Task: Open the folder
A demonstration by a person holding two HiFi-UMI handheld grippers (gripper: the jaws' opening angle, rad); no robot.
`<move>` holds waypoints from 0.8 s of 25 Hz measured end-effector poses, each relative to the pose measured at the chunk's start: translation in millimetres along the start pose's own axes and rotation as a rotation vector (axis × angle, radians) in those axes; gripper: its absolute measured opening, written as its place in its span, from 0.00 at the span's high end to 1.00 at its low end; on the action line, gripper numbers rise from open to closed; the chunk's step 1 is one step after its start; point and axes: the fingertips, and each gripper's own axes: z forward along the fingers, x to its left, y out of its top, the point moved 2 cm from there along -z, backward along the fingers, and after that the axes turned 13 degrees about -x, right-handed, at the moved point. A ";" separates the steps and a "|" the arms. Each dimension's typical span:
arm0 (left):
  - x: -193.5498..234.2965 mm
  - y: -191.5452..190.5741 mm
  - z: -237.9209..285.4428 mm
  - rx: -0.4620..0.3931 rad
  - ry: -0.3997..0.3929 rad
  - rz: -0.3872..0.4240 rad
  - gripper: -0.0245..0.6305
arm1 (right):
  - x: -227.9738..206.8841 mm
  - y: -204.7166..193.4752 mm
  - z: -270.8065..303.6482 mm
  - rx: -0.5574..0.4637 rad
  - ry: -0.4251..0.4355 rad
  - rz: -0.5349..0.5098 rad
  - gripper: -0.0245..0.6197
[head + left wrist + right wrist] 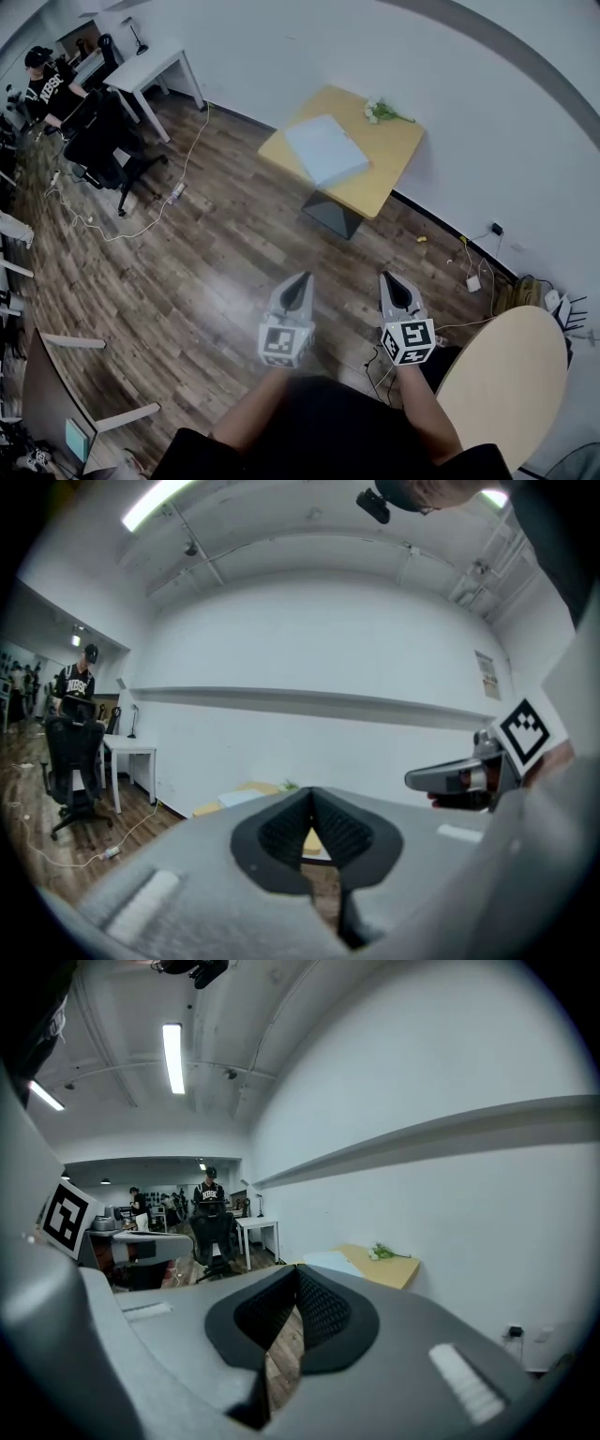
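ok so counting it up: one pale blue-white flat rectangular folder (pixel 326 150), one square yellow wooden table (pixel 389 164), one small bunch of white flowers with green stems (pixel 382 112), and two grey handheld grippers

the folder is lying flat and closed on the yellow table, on the half nearer the camera wearer, with the flowers up at the far edge and not touching it. In the head view its long axis runs from upper left down to lower right, roughly square with the table edges

the left gripper (pixel 298 281) and the right gripper (pixel 394 279) are side by side over the dark wood plank floor (pixel 206 253), both pointing toward the table but well short of it. Each gripper's own view shows its jaws closed tip to tip with nothing between them, only floor and table visible past the pads

other stuff: one white desk (pixel 150 64) far left, one black office chair (pixel 98 141) by it, and one round light wooden tabletop (pixel 511 375) down at the lower right
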 end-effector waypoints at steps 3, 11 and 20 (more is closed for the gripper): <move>33.3 -0.8 36.8 0.002 -0.021 -0.012 0.96 | -5.5 2.9 48.1 0.013 -0.011 -0.011 0.96; 99.4 -12.0 112.5 0.032 -0.094 -0.035 0.96 | -28.2 -5.4 138.6 0.052 -0.080 0.007 0.96; 140.3 -46.8 159.0 0.063 -0.109 -0.063 0.96 | -67.1 -24.1 191.3 0.103 -0.134 0.028 0.96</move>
